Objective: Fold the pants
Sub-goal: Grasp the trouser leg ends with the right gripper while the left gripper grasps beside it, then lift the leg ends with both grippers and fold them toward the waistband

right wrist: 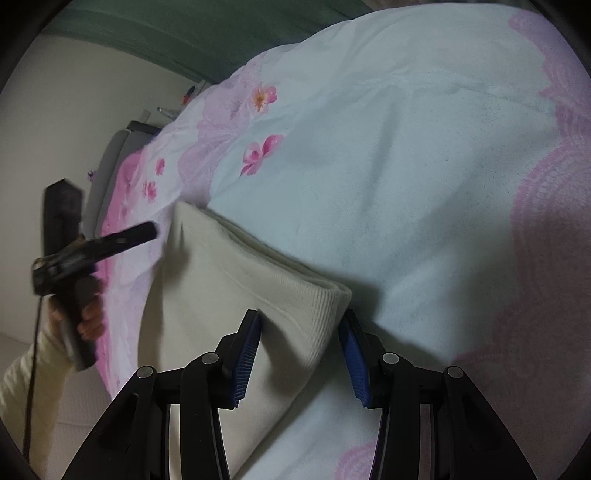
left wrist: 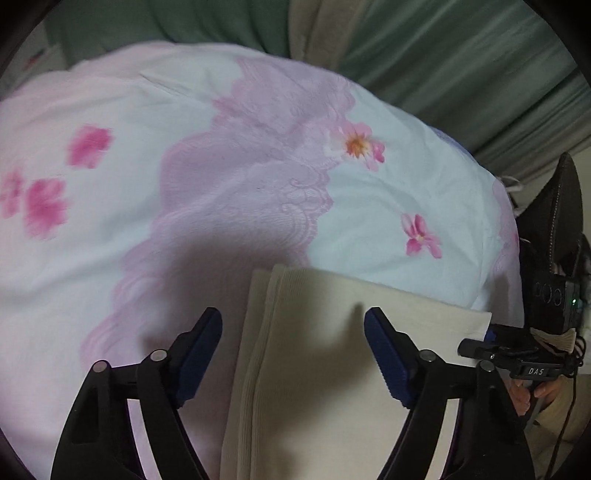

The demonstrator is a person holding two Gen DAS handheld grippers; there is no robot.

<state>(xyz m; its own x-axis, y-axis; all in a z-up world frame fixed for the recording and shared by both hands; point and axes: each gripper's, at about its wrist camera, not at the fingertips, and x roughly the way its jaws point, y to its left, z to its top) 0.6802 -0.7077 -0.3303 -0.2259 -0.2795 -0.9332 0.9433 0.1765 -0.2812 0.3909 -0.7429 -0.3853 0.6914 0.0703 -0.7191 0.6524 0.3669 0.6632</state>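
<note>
The cream ribbed pants (left wrist: 332, 350) lie folded flat on a floral bedspread (left wrist: 229, 177). My left gripper (left wrist: 293, 334) hangs over their left folded edge. It is open: one blue pad is over the bedspread, the other over the cloth, and neither presses. In the right wrist view the pants (right wrist: 221, 288) reach toward me, and their ribbed corner (right wrist: 321, 306) sits between the pads of my right gripper (right wrist: 300, 319). That gripper is shut on the corner, and the left pad dents the fabric. A hand (right wrist: 90, 321) holds the left tool at the pants' far end.
Green fabric (left wrist: 461, 62) and a beige garment (left wrist: 317, 29) lie beyond the bedspread. A grey cushion edge (right wrist: 107, 170) and small items stand by the wall at the bed's left side. The right tool (left wrist: 517, 354) and its cable (left wrist: 569, 413) are at the right edge.
</note>
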